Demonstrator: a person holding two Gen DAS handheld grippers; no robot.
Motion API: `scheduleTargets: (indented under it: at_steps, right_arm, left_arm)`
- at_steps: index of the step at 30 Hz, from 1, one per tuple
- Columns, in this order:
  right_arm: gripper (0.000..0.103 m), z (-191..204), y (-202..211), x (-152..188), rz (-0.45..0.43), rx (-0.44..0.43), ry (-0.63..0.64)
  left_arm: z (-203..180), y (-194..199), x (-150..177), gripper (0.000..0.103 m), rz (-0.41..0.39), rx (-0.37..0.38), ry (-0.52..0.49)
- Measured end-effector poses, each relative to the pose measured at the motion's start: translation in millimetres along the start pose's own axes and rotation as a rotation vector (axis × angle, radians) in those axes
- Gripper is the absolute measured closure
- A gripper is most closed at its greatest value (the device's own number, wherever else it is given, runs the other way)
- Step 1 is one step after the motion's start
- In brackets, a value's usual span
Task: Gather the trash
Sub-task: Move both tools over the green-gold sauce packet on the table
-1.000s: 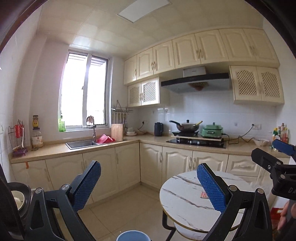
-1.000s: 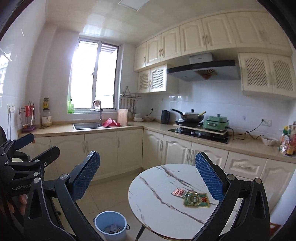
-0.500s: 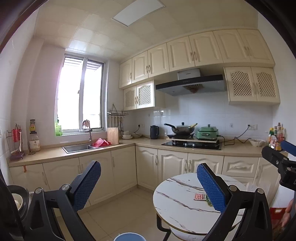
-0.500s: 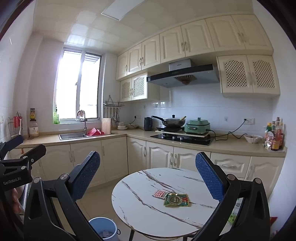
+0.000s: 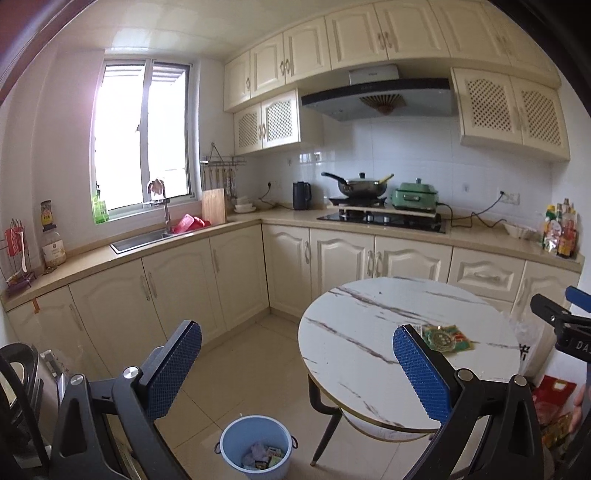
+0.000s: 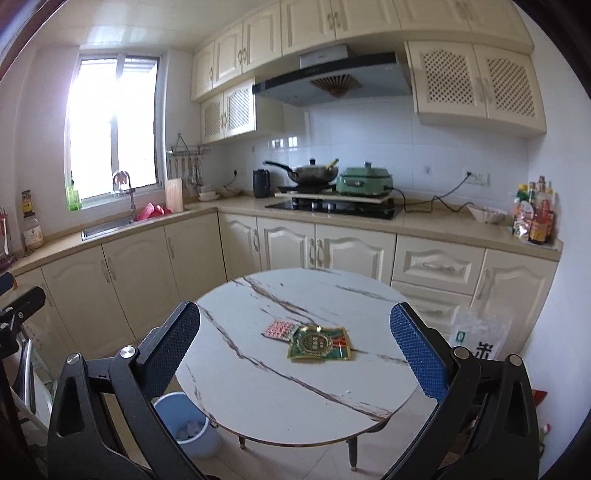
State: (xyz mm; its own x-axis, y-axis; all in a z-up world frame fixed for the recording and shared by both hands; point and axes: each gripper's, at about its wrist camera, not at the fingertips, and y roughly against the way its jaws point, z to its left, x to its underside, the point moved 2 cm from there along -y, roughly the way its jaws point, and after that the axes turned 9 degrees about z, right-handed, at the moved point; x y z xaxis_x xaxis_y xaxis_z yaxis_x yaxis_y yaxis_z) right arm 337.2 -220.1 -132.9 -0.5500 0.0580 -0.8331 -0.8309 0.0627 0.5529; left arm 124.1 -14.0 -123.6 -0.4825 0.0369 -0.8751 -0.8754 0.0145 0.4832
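Daylight from the window at far left is the main source; its panes are blown out, with pinkish flare bleeding onto the wall beside it in both views. Rest of the room is evenly lit with soft shadows. Heavy fisheye bend on the upper cabinets and dark vignette in the corners. Slight overall softness, worst toward the edges.
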Motion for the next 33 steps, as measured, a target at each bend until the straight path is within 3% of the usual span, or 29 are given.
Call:
scheduleTargets:
  at_steps: [8,13,19,26,28,32,33]
  right_arm:
    - [0.000,-30.5,-127.9,45.7,0.303,0.036,0.088]
    - [0.000,-38.9,-189.4,56.4,0.428,0.037,0.152]
    - [0.000,-41.9,-253.0,58.4,0.526,0.029,0.230]
    - [0.000,-47.6,-289.9,50.5,0.538,0.008,0.274]
    - [0.003,-49.5,-294.9,47.8,0.537,-0.020,0.269]
    - [0.034,-54.9,-298.1,45.5,0.532,-0.089,0.224]
    - [0.037,-54.3,-298.6,45.0,0.533,-0.097,0.222]
  left_arm:
    - [-25.8,-83.6,-76.7,0.001,0.124,0.013,-0.036]
    - [-33.9,-137.8,-115.1,0.001,0.185,0.031,-0.043]
    - [-34.3,-191.9,-134.5,0.001,0.244,0.043,-0.064]
    - [-34.5,-241.8,-146.8,0.001,0.295,0.076,-0.063]
    - [-35.8,-254.8,-150.5,0.001,0.307,0.082,-0.066]
    - [-38.0,-275.8,-155.2,0.001,0.327,0.100,-0.075]
    - [-37.7,-278.0,-153.0,0.001,0.329,0.105,-0.077]
